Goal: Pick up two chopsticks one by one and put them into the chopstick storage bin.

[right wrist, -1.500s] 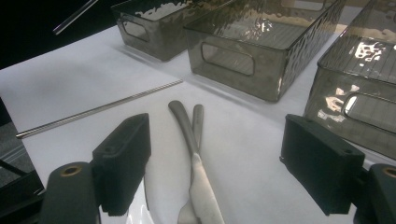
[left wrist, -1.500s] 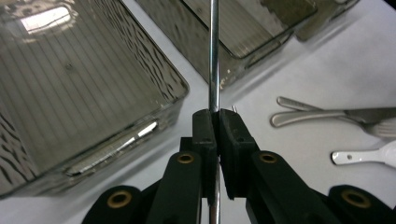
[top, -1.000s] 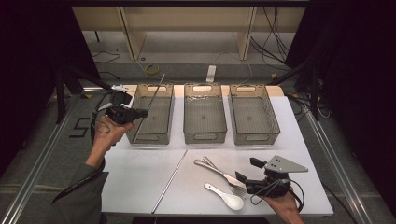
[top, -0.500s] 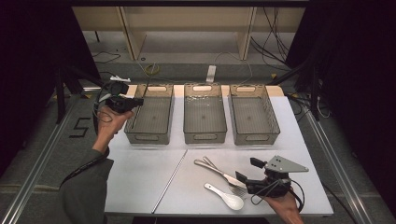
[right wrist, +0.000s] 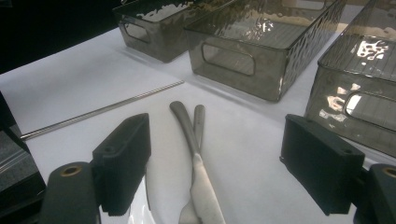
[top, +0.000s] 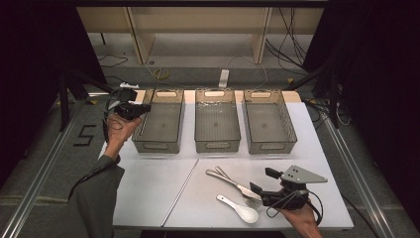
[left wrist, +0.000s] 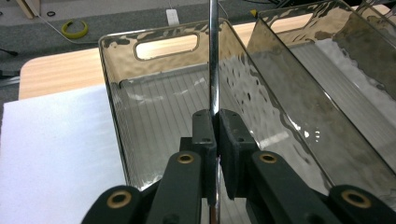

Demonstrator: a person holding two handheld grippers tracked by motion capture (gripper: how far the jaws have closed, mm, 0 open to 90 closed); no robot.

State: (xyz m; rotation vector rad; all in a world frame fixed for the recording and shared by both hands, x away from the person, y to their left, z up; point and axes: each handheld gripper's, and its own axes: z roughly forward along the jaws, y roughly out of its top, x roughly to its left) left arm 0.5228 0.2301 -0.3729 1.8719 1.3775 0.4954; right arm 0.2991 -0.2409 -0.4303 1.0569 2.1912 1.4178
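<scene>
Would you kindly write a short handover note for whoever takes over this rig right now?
Left tongs: shut on a thin metal rod, held over the left bin.
Right tongs: open, hovering over the knife and fork on the white mat; a white spoon lies beside them.
A second rod lies on the mat.
Middle bin and right bin look empty.
Done: nothing binned yet. Left: probably drop the rod, then sort the rest.

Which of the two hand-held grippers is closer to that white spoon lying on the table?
Right. The right hand-held gripper sits open just beside the white spoon at the table's near edge; the left hand-held gripper is far off over the leftmost bin, clamped on a thin metal rod.
</scene>
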